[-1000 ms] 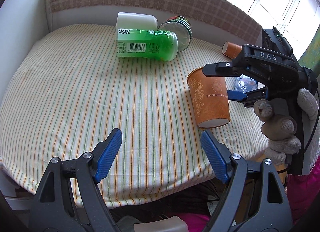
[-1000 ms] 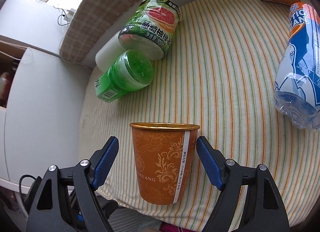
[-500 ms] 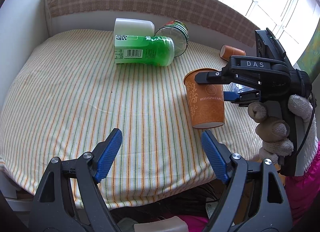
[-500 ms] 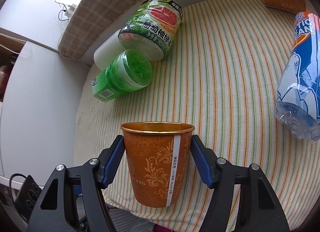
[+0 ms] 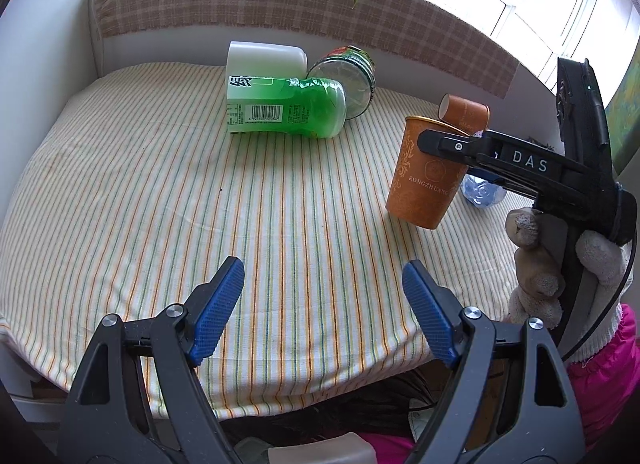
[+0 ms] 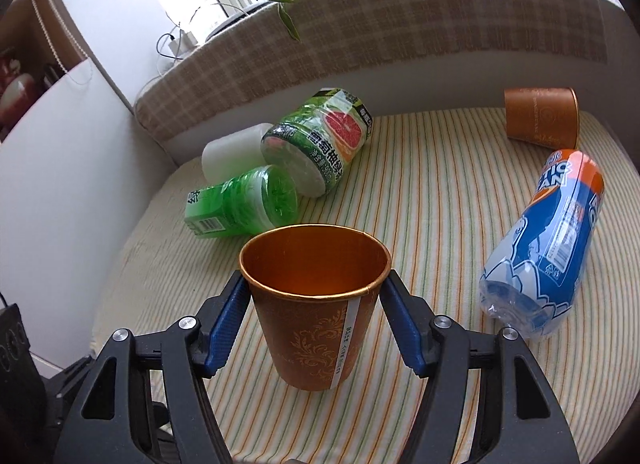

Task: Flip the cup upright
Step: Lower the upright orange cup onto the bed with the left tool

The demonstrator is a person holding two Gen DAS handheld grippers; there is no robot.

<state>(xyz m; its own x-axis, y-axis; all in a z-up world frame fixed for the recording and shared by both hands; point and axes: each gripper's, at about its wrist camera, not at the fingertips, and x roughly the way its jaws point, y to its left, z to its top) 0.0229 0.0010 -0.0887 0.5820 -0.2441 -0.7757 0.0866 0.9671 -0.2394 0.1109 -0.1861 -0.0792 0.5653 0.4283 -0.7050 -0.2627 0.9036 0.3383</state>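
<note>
The right gripper (image 6: 314,318) clamped the orange cup (image 6: 316,304) just under its rim, mouth up, base low over the striped cloth (image 6: 440,224). At seven o'clock, the left gripper (image 5: 324,308) gaped empty.

The right gripper (image 5: 430,144) holds an orange cup (image 5: 424,180) mouth-up, tilted, above a striped worktop (image 5: 140,192). The left gripper (image 5: 324,312) hangs spread wide nearby, holding nothing. Green bottle (image 5: 286,112) lies behind.
</note>
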